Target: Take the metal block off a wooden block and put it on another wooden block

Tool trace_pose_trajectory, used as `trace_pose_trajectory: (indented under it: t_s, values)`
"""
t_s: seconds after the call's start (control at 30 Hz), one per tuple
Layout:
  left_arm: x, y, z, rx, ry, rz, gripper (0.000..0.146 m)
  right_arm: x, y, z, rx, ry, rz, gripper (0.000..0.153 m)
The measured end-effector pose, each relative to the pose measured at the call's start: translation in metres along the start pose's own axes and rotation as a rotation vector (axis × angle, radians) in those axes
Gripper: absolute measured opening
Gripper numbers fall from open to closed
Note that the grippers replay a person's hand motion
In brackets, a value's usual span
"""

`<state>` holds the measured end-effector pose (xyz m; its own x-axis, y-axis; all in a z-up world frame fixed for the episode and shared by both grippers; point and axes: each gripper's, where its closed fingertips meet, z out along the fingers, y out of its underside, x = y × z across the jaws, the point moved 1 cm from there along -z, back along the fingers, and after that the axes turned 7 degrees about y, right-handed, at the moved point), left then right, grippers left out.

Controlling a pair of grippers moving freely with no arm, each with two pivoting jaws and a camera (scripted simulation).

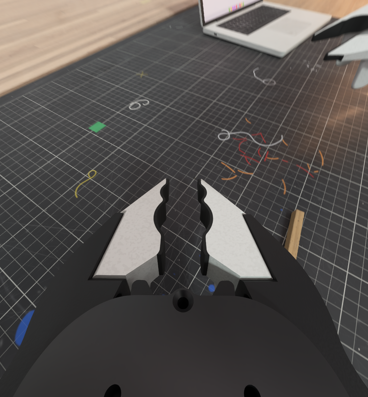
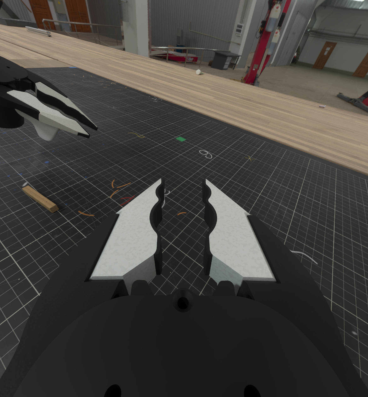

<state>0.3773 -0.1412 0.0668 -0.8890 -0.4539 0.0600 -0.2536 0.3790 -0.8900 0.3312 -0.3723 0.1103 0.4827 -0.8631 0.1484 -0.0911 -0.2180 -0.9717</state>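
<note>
A thin wooden block [image 1: 295,233] lies flat on the black cutting mat [image 1: 92,193], just right of my left gripper [image 1: 183,182]. It also shows in the right wrist view [image 2: 40,198], at the left. No metal block is in view in either view. My left gripper is open and empty, held above the mat. My right gripper [image 2: 183,182] is open and empty above the mat [image 2: 286,214]. The right gripper also shows at the top right of the left wrist view [image 1: 323,47]. The left gripper shows at the upper left of the right wrist view [image 2: 92,132].
An open laptop [image 1: 264,25] sits at the far end of the mat. A small green square [image 1: 97,127] marks the mat, also in the right wrist view [image 2: 180,139]. Chalk scribbles cover the mat. The wooden tabletop [image 2: 221,90] borders the mat.
</note>
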Motion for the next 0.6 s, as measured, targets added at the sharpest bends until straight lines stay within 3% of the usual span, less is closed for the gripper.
trace_pose_trajectory:
  t_s: [0.2, 0.3, 0.47, 0.6]
  values:
    - [-0.002, -0.028, -0.019, 0.150, -0.094, 0.031, 0.048, -0.003, -0.004, -0.001, 0.023, 0.019, -0.062, 0.037]
    - [0.006, -0.062, -0.048, 0.263, -0.155, 0.111, 0.049, -0.001, -0.005, -0.001, 0.033, 0.045, -0.089, 0.038]
    - [0.012, -0.124, -0.159, 0.463, -0.369, 0.231, 0.047, -0.001, -0.005, -0.002, 0.046, 0.071, -0.090, 0.039]
    - [-0.027, -0.104, -0.252, 0.336, -0.578, 0.111, 0.047, 0.001, -0.003, -0.002, 0.039, 0.085, -0.097, 0.039]
